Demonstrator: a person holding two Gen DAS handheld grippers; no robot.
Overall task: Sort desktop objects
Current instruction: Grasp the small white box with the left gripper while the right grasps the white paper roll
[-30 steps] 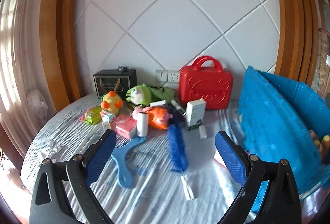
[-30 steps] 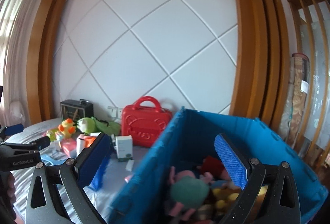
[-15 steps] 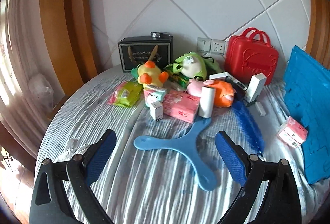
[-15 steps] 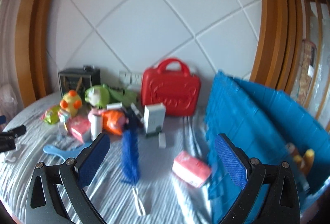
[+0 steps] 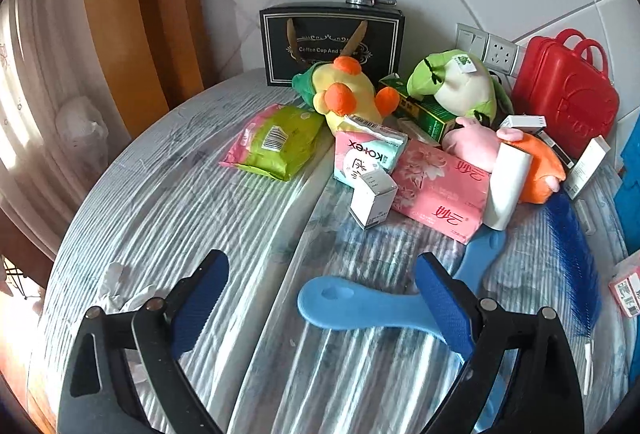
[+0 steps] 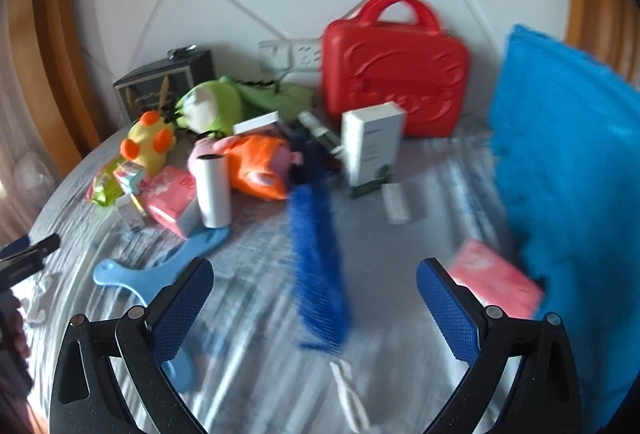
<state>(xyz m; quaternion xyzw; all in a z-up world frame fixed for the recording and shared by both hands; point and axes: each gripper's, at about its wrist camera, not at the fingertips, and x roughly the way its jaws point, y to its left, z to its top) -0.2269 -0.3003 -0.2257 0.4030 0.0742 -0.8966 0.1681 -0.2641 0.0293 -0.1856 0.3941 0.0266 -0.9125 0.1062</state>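
Observation:
A pile of objects lies on the round table (image 5: pixel 192 202): a yellow duck plush (image 5: pixel 344 98), a green frog plush (image 5: pixel 456 86), a pink and orange plush (image 5: pixel 532 158), a pink tissue pack (image 5: pixel 436 190), a green wipes pack (image 5: pixel 276 142), a small white box (image 5: pixel 372 198), a white roll (image 5: pixel 508 186), a light blue boomerang (image 5: pixel 372 302) and a dark blue brush (image 6: pixel 316 254). My left gripper (image 5: pixel 320 298) is open and empty, low over the table just before the boomerang. My right gripper (image 6: pixel 312 310) is open and empty above the brush.
A blue storage bin (image 6: pixel 568 170) stands at the right, with a pink pack (image 6: pixel 492 278) at its foot. A red case (image 6: pixel 396 70) and a black gift bag (image 5: pixel 332 42) stand against the wall. A tall white box (image 6: pixel 372 146) stands before the case.
Both grippers have swung left, away from the blue bin, and moved down toward the pile on the table. Both stayed open and empty.

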